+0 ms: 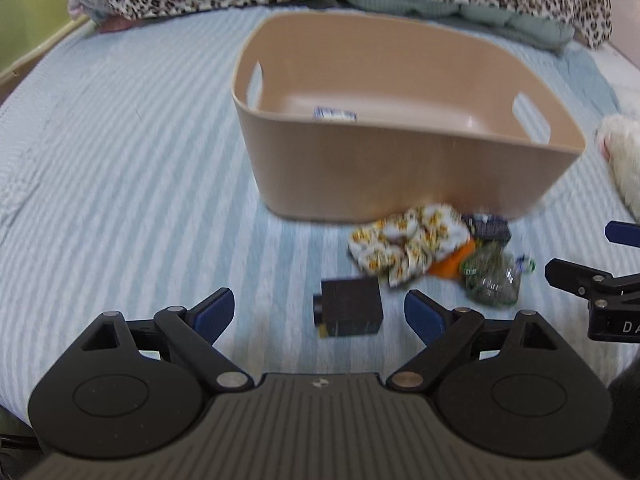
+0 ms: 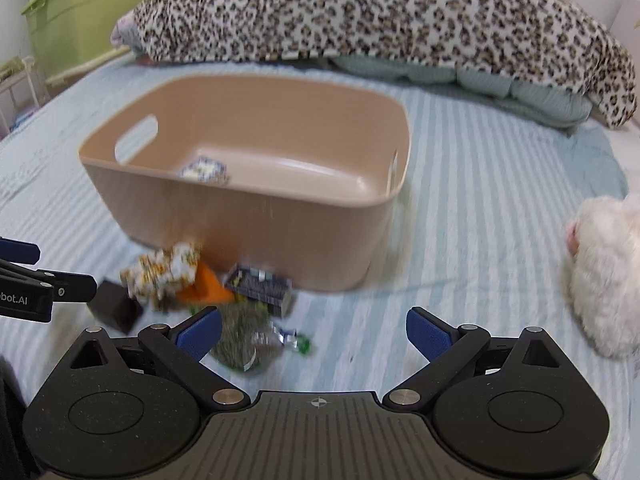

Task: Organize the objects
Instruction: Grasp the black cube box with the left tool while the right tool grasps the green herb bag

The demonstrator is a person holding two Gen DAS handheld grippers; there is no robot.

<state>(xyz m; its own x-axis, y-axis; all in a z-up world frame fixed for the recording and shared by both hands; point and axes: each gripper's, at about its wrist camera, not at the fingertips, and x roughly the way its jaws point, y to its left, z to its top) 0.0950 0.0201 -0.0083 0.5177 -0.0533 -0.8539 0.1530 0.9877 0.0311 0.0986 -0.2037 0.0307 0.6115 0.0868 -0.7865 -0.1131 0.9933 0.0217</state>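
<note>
A tan plastic bin point(image 1: 400, 168) point(image 2: 240, 220) stands on the striped bed with a small blue-white packet point(image 1: 334, 114) point(image 2: 204, 170) inside. In front of it lies a pile: a black box point(image 1: 349, 307) point(image 2: 115, 306), a yellow-patterned scrunchie point(image 1: 408, 242) point(image 2: 164, 270), an orange item point(image 1: 452, 262) point(image 2: 206, 284), a dark blue box point(image 1: 490, 226) point(image 2: 260, 286) and a clear bag of green stuff point(image 1: 490, 278) point(image 2: 248, 344). My left gripper point(image 1: 319, 314) is open, with the black box between its fingers. My right gripper point(image 2: 314, 334) is open and empty, just right of the bag.
A leopard-print blanket point(image 2: 380, 12) and a pale green pillow point(image 2: 520, 92) lie at the back of the bed. A white fluffy toy point(image 2: 604, 272) point(image 1: 624, 156) sits at the right. A green storage bin point(image 2: 92, 12) stands beyond the bed's left corner.
</note>
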